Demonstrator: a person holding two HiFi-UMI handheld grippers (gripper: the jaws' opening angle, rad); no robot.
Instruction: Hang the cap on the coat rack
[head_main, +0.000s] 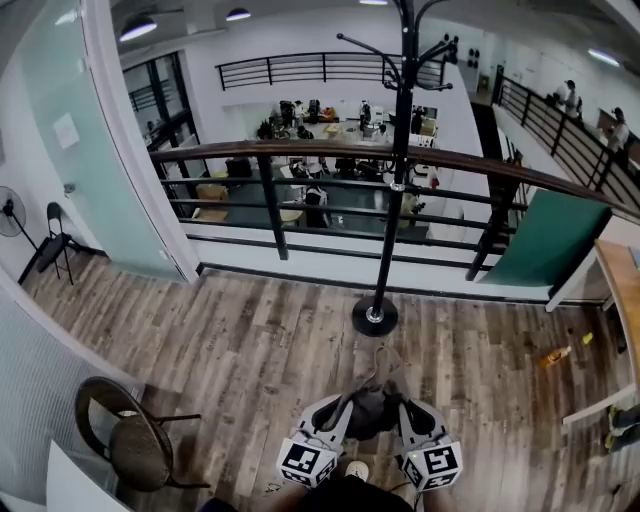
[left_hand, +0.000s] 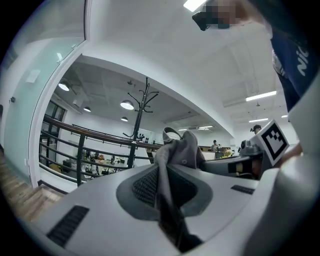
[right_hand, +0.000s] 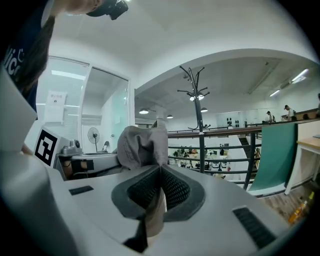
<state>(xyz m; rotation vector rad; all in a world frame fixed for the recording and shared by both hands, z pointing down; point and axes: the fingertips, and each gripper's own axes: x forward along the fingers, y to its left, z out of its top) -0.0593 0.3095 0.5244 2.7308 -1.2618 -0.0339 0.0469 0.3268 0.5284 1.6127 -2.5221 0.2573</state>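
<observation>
Cap (head_main: 368, 412), grey, clamped by left gripper (head_main: 340, 412) and right gripper (head_main: 404, 414), coat rack (head_main: 400, 150) beyond

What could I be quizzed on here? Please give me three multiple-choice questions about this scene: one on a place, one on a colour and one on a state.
1. Where does the coat rack stand?
A. on the wooden floor, on the near side of the railing
B. on a desk
C. down on the lower level

2. What colour is the cap?
A. red
B. grey
C. yellow

3. What state is the cap in?
A. hanging on a hook
B. lying flat on the ground
C. pinched by the left gripper and the right gripper

Answers:
1 A: its round base sits on the planks on the near side of the railing.
2 B: the fabric looks grey in every view.
3 C: each gripper's jaws are closed on a fold of the cap.
</observation>
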